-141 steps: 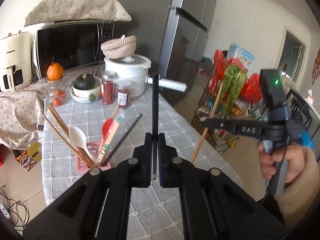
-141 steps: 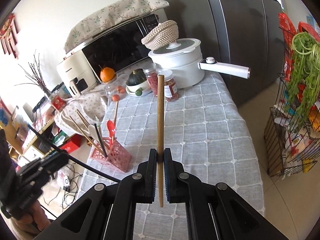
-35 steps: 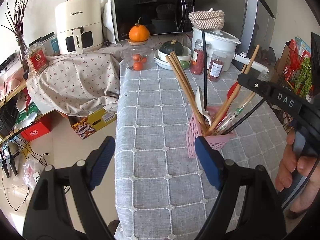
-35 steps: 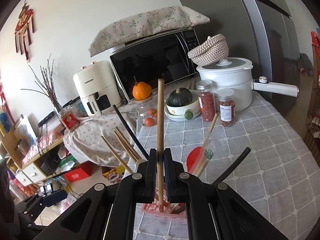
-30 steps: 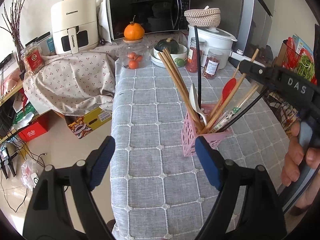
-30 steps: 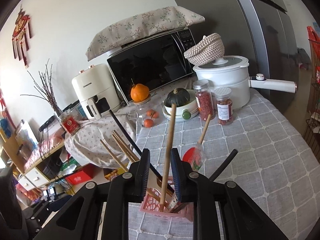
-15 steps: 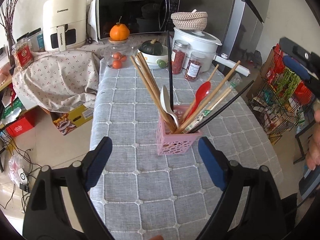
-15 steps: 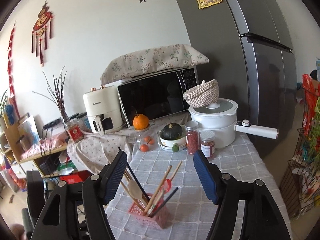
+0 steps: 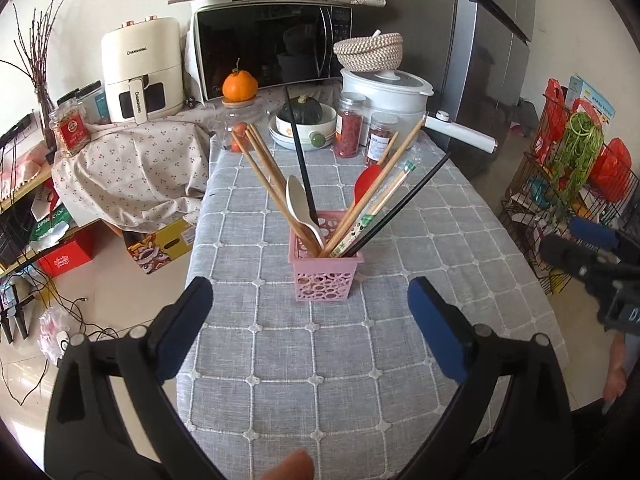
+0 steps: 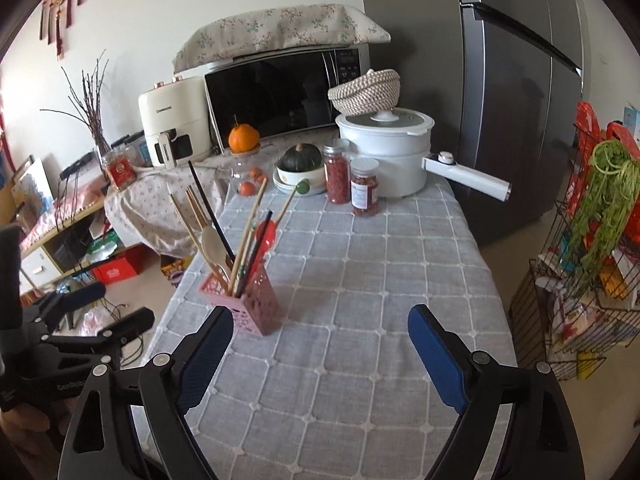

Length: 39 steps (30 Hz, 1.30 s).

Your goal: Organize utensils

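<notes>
**Both grippers emptied; utensils in the holder**

The wooden chopstick (image 10: 251, 227) and black chopstick (image 9: 301, 167), previously pinched, are now seen standing in the pink holder (image 9: 325, 271). The right gripper (image 10: 320, 354) and left gripper (image 9: 310, 320) have just been opening; both are spread, nothing between, drawn back from the holder. No loose utensils are seen near it; the task is judged essentially complete.

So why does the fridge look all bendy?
Fisheye lens: in the left wrist view the fridge edge bows near the rim; in the right wrist view its handle curves too; corners go black; window light glares off the microwave door.
</notes>
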Tool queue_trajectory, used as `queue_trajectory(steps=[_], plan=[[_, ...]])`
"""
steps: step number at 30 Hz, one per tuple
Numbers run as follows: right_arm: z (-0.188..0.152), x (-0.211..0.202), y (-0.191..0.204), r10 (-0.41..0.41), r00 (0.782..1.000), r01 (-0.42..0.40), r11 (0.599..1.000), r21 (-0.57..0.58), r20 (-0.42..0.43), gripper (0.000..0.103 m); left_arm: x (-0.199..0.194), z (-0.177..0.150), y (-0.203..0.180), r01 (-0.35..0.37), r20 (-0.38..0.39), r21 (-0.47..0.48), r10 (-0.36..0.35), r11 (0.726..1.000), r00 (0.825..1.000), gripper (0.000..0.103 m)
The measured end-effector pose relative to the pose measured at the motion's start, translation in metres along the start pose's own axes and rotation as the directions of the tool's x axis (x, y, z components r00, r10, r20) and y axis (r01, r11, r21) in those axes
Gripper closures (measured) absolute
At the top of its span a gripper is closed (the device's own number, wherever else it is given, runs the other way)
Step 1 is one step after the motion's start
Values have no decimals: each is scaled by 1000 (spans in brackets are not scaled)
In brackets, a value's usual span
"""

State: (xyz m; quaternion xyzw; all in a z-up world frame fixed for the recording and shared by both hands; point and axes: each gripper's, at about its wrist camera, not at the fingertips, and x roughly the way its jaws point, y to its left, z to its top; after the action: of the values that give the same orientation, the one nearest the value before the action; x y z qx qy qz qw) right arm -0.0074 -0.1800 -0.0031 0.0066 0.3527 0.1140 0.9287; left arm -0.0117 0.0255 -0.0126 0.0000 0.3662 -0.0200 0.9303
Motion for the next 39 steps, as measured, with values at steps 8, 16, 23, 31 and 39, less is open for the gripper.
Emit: queue_trajectory(steps=[8, 16, 23, 31, 39], plan=[[-5, 4, -10, -78, 996, 79, 997, 19, -46, 12, -4, 2, -19, -10, 32, -20, 10, 1000, 999, 4], [-6, 11, -18, -73, 994, 77, 996, 54, -78, 12, -4, 0, -29, -18, 46, 6, 18, 1000, 999, 4], [-7, 13, -18, -69, 994, 75, 995, 61, -90, 12, -3, 0, -28, -15, 41, 3, 15, 1000, 999, 4], [-6, 14, -16, -59, 994, 66, 996, 68, -94, 12, -3, 0, -29, -16, 41, 3, 16, 1000, 999, 4], [-6, 16, -16, -55, 994, 62, 995, 75, -97, 12, -4, 0, -29, -18, 42, 1, 17, 1000, 999, 4]])
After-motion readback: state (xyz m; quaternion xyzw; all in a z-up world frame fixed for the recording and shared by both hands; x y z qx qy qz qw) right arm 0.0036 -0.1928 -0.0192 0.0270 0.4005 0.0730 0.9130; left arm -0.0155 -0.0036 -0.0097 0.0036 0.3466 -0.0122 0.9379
